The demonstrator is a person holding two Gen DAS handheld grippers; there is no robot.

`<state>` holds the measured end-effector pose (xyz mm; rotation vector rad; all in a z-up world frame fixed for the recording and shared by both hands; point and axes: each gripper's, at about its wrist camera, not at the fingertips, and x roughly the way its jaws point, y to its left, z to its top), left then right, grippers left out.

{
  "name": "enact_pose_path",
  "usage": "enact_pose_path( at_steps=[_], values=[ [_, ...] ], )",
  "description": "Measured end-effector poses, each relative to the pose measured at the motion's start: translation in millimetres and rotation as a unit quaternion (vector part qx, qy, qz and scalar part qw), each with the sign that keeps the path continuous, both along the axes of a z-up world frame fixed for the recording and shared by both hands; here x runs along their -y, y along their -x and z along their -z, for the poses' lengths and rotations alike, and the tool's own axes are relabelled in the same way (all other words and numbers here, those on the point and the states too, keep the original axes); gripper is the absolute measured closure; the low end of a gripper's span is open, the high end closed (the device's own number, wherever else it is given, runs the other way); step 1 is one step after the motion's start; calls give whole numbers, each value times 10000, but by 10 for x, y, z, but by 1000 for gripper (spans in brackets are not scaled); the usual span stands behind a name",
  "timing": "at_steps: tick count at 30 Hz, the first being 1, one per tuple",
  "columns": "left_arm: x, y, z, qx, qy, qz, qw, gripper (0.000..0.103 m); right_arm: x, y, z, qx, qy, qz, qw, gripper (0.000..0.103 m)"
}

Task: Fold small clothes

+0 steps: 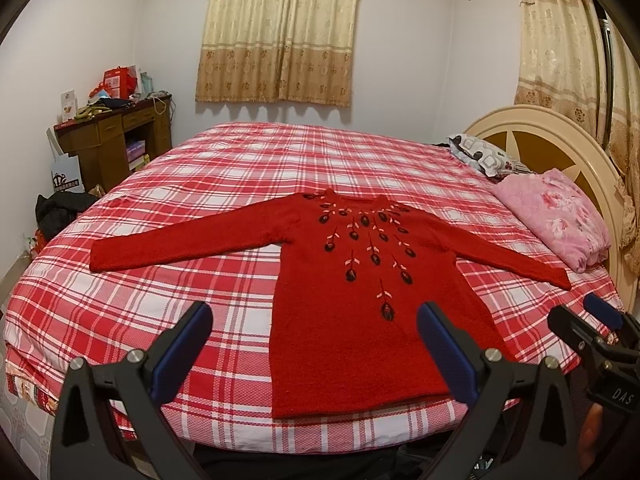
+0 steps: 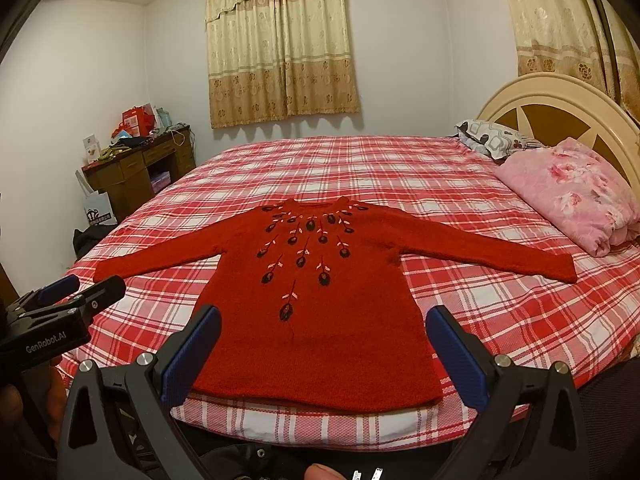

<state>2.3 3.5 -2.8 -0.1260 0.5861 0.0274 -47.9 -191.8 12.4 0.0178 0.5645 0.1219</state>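
Observation:
A red knitted sweater with dark embroidered flowers lies flat, front up, on the red-and-white checked bed, both sleeves spread out sideways and the hem toward me. It also shows in the right wrist view. My left gripper is open and empty, held above the bed's near edge in front of the hem's left part. My right gripper is open and empty, in front of the hem's middle. Each gripper shows at the edge of the other's view: the right gripper, the left gripper.
A folded pink floral blanket and a patterned pillow lie by the cream headboard at right. A brown desk with clutter stands at the far left, with bags on the floor beside it. Curtains hang on the back wall.

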Motion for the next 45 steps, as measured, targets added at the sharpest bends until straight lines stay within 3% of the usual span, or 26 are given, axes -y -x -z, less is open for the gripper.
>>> enact_pose_path(
  at_steps=[27, 31, 38, 45],
  values=[
    [54, -142, 133, -253, 32, 473, 9986, 0, 36, -114, 122, -105, -71, -256, 9996, 1],
    [33, -239, 183, -261, 18, 589, 9979, 0, 156, -269, 263, -343, -190, -179, 9991, 1],
    [73, -579, 302, -374, -327, 673, 9965, 0, 476, -669, 507, -535, 181, 276, 9980, 1],
    [227, -978, 389, -235, -794, 849, 9929, 0, 907, -1223, 748, -733, 461, 642, 9942, 1]
  ],
)
